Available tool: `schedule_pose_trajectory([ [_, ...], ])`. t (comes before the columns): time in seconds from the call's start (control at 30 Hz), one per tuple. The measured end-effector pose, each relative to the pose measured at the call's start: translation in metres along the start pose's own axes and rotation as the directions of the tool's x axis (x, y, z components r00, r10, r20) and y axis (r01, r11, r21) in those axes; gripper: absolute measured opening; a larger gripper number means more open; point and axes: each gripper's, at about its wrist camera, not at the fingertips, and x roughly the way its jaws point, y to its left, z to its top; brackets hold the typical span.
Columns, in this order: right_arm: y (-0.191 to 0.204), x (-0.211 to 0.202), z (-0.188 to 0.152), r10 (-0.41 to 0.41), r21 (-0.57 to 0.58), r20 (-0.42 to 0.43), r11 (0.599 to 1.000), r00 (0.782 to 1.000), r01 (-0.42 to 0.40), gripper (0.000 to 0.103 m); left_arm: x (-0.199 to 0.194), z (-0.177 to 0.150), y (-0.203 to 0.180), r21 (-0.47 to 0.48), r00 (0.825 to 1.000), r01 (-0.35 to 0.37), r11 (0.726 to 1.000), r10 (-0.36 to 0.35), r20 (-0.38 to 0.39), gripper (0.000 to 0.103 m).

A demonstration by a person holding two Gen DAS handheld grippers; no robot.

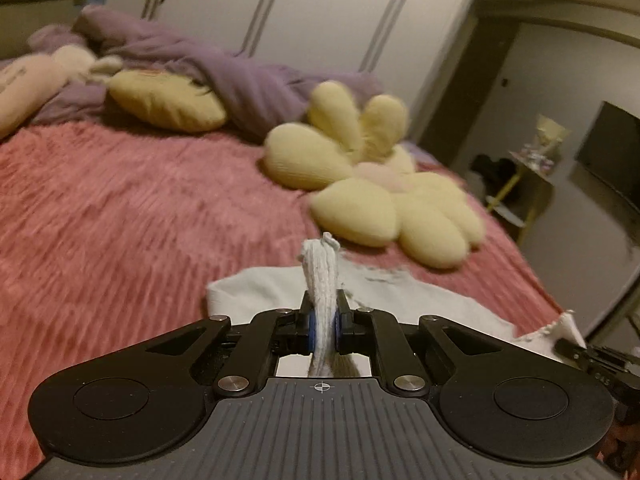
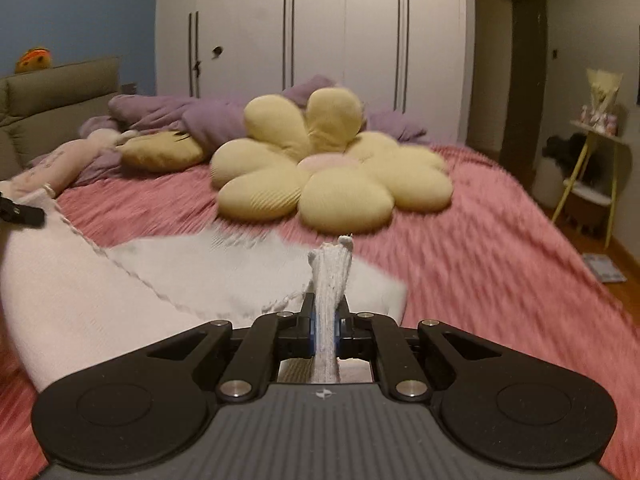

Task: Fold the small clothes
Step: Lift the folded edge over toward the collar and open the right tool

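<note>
A small white knit garment [image 1: 256,292] lies on the pink bedspread [image 1: 120,216]. My left gripper [image 1: 324,312] is shut on a bunched corner of it, which sticks up between the fingers. My right gripper [image 2: 326,316] is shut on another bunched corner of the same garment [image 2: 192,276], whose stitched edge runs off to the left. The right gripper's tip shows at the lower right edge of the left wrist view [image 1: 592,360]. The left gripper's tip shows at the left edge of the right wrist view [image 2: 20,210].
A yellow flower-shaped cushion [image 2: 332,168] lies on the bed just beyond the garment. A yellow pillow [image 1: 168,100], a purple duvet [image 1: 240,72] and a pink plush toy [image 2: 60,164] lie further back. White wardrobes [image 2: 312,32] stand behind; the bed edge and floor [image 2: 600,264] are at right.
</note>
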Motion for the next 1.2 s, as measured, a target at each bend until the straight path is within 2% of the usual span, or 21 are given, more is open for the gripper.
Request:
schedule_pose_trajectory([
  [0.1, -0.006, 0.042, 0.004, -0.006, 0.051, -0.057, 0.999, 0.998, 0.009, 0.007, 0.039, -0.007, 0.011, -0.007, 0.995, -0.073, 0.997, 0.072, -0.062, 0.011],
  [0.2, -0.011, 0.081, -0.007, -0.014, 0.061, -0.146, 0.998, 0.989, 0.023, 0.008, 0.069, -0.024, 0.018, 0.023, 0.980, -0.110, 0.994, 0.113, -0.161, 0.012],
  [0.3, -0.014, 0.098, -0.023, 0.010, 0.073, -0.241, 0.997, 0.970, 0.008, 0.010, 0.074, -0.040, 0.022, 0.026, 0.980, -0.050, 0.998, 0.054, -0.193, 0.031],
  [0.37, -0.013, 0.096, -0.027, 0.018, 0.061, -0.223, 0.998, 0.975, -0.005, 0.011, 0.076, -0.044, 0.023, 0.037, 0.981, -0.004, 0.999, 0.011, -0.195, 0.033],
  [0.4, -0.013, 0.095, -0.027, 0.020, 0.049, -0.218, 0.999, 0.976, -0.009, 0.010, 0.079, -0.043, 0.023, 0.049, 0.979, -0.002, 0.999, 0.013, -0.205, 0.026],
  [0.43, -0.012, 0.095, -0.027, 0.018, 0.039, -0.220, 0.999, 0.975, -0.010, 0.010, 0.079, -0.041, 0.023, 0.059, 0.978, -0.013, 0.998, 0.025, -0.209, 0.010],
  [0.53, -0.006, 0.086, -0.019, 0.026, -0.016, -0.183, 0.999, 0.983, -0.030, 0.007, 0.067, -0.026, 0.020, 0.031, 0.982, 0.019, 0.999, -0.013, -0.187, 0.009],
  [0.63, 0.002, 0.075, 0.004, 0.006, -0.084, -0.080, 0.996, 0.997, -0.013, 0.007, 0.054, 0.004, 0.010, 0.043, 0.994, 0.052, 0.998, -0.048, -0.100, 0.009],
  [0.7, 0.002, 0.078, 0.021, -0.015, -0.083, -0.021, 0.996, 1.000, 0.014, 0.007, 0.059, 0.024, 0.002, 0.095, 1.000, 0.000, 0.995, 0.003, -0.025, 0.009],
  [0.73, 0.003, 0.085, 0.028, -0.039, -0.094, -0.001, 0.995, 0.999, 0.039, 0.007, 0.066, 0.032, 0.001, 0.090, 0.999, -0.036, 0.995, 0.036, 0.000, 0.009],
  [0.87, 0.005, 0.131, 0.051, -0.164, -0.106, 0.018, 0.981, 0.986, 0.165, 0.007, 0.109, 0.043, 0.006, 0.032, 0.980, -0.197, 0.980, 0.195, 0.045, 0.010],
  [0.93, 0.002, 0.155, 0.052, -0.208, -0.094, -0.007, 0.974, 0.978, 0.207, 0.007, 0.133, 0.032, 0.008, 0.037, 0.965, -0.261, 0.965, 0.260, 0.030, 0.010],
  [1.0, 0.000, 0.176, 0.046, -0.222, -0.076, -0.054, 0.973, 0.974, 0.218, 0.007, 0.157, 0.017, 0.010, 0.043, 0.951, -0.306, 0.951, 0.307, -0.025, 0.011],
  [1.07, 0.001, 0.191, 0.033, -0.246, -0.092, -0.083, 0.967, 0.966, 0.239, 0.007, 0.170, 0.000, 0.012, 0.068, 0.943, -0.323, 0.944, 0.327, -0.062, 0.014],
  [1.1, 0.002, 0.196, 0.026, -0.258, -0.107, -0.090, 0.963, 0.962, 0.249, 0.007, 0.172, -0.008, 0.011, 0.091, 0.941, -0.330, 0.940, 0.335, -0.047, 0.015],
  [1.13, 0.001, 0.201, 0.021, -0.266, -0.111, -0.098, 0.960, 0.959, 0.255, 0.008, 0.171, -0.012, 0.011, 0.107, 0.940, -0.335, 0.936, 0.339, -0.022, 0.021],
  [1.17, 0.000, 0.204, 0.017, -0.269, -0.106, -0.105, 0.960, 0.958, 0.258, 0.009, 0.171, -0.015, 0.013, 0.108, 0.938, -0.344, 0.933, 0.347, -0.010, 0.032],
  [1.2, -0.002, 0.206, 0.014, -0.268, -0.099, -0.103, 0.961, 0.958, 0.258, 0.016, 0.170, -0.015, 0.016, 0.092, 0.932, -0.360, 0.929, 0.362, -0.010, 0.040],
])
